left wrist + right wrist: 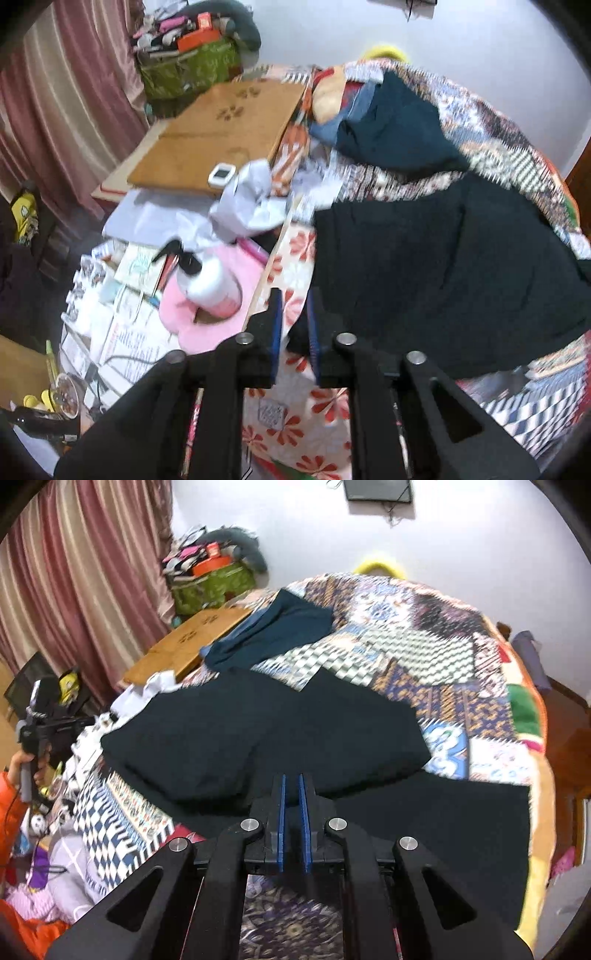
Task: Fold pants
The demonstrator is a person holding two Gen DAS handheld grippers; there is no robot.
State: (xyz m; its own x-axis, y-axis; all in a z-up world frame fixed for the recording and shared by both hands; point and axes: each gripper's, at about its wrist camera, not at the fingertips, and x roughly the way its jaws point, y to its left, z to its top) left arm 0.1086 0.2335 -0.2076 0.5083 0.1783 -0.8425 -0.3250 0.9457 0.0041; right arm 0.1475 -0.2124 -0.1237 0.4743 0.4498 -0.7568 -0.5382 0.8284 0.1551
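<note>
The black pants [280, 734] lie spread on the patchwork bedspread [424, 627], partly folded over. In the left wrist view the pants [443, 266] fill the right half. My left gripper [295, 317] hangs at the pants' left corner; a dark fold of cloth sits between its blue pads, though blur hides how firmly. It also shows far left in the right wrist view [40, 716], held by a hand. My right gripper [291, 797] is over the pants' near edge, its blue pads a narrow gap apart with nothing visible between them.
A dark teal garment [273, 635] lies further back on the bed. A wooden board [218, 133] and a cluttered side table with a spray bottle [207, 277] and pink cushion [207, 317] stand left of the bed. Curtains [74, 572] hang at left.
</note>
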